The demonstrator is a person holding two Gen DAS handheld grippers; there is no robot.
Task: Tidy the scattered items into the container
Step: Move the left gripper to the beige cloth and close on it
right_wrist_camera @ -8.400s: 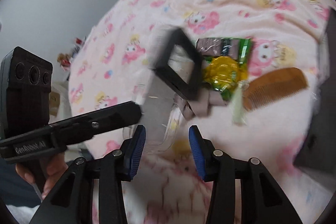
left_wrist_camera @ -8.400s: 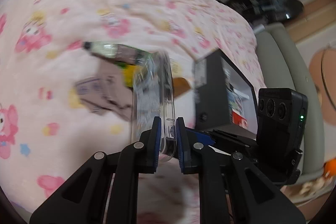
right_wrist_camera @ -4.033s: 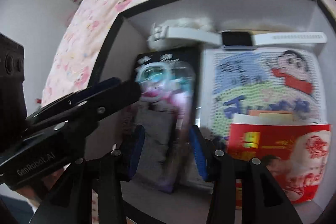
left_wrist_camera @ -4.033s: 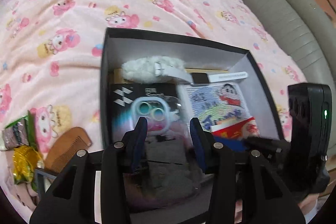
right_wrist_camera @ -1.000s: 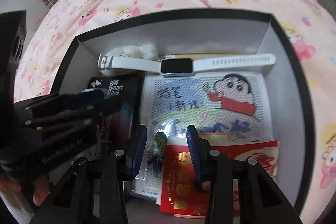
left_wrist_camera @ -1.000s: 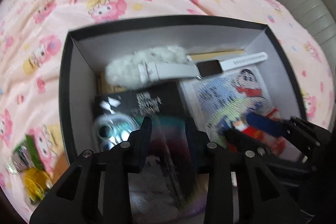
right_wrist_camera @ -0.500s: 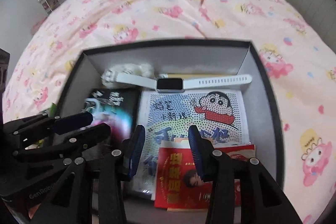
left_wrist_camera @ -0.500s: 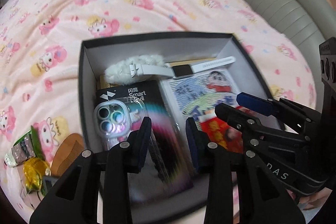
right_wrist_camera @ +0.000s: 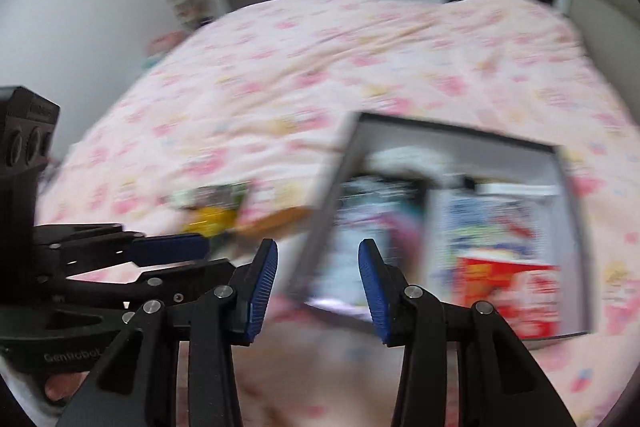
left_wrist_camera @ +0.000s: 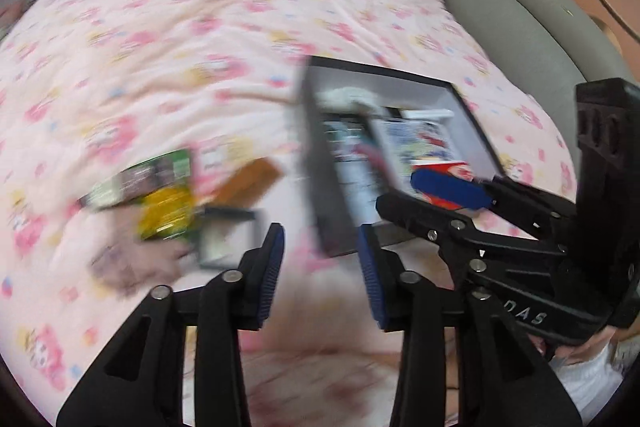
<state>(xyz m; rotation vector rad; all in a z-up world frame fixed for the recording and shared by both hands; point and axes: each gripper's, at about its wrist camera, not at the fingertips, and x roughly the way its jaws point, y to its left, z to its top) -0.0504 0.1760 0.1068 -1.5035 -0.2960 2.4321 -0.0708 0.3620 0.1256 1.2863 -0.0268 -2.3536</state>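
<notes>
Black box (left_wrist_camera: 320, 163) with pale inner walls, lying open on a pink cartoon-print quilt (left_wrist_camera: 180, 47), seen in the left wrist view ahead and to the right of the left gripper (left_wrist_camera: 320, 267). Blue-padded jaws well apart, nothing between them, hovering over bare quilt just short of the box's near corner. Inside the box, blurred: a white fluffy item (left_wrist_camera: 344, 95) at the far end, a printed cartoon sheet (left_wrist_camera: 416, 139), a red packet (left_wrist_camera: 440, 167). Left of the box, loose on the quilt: a green snack packet (left_wrist_camera: 140, 179), a yellow wrapped sweet (left_wrist_camera: 168, 215), a brown comb (left_wrist_camera: 248, 179), a small black-framed square item (left_wrist_camera: 228, 239) nearest the left jaw. Right gripper (left_wrist_camera: 448, 187) reaching across the box's near right corner. Grey padded headboard (left_wrist_camera: 520, 35) beyond.

Right wrist view: box (right_wrist_camera: 460, 135) ahead and to the right, its near left corner directly beyond the wide-apart, empty jaws of the right gripper (right_wrist_camera: 318, 275). Red packet (right_wrist_camera: 508, 291) and cartoon sheet (right_wrist_camera: 488, 223) visible inside, heavily blurred. Left gripper (right_wrist_camera: 168, 249) at far left, over the quilt (right_wrist_camera: 320, 59), in front of the yellow sweet (right_wrist_camera: 208, 219) and comb (right_wrist_camera: 276, 219).
</notes>
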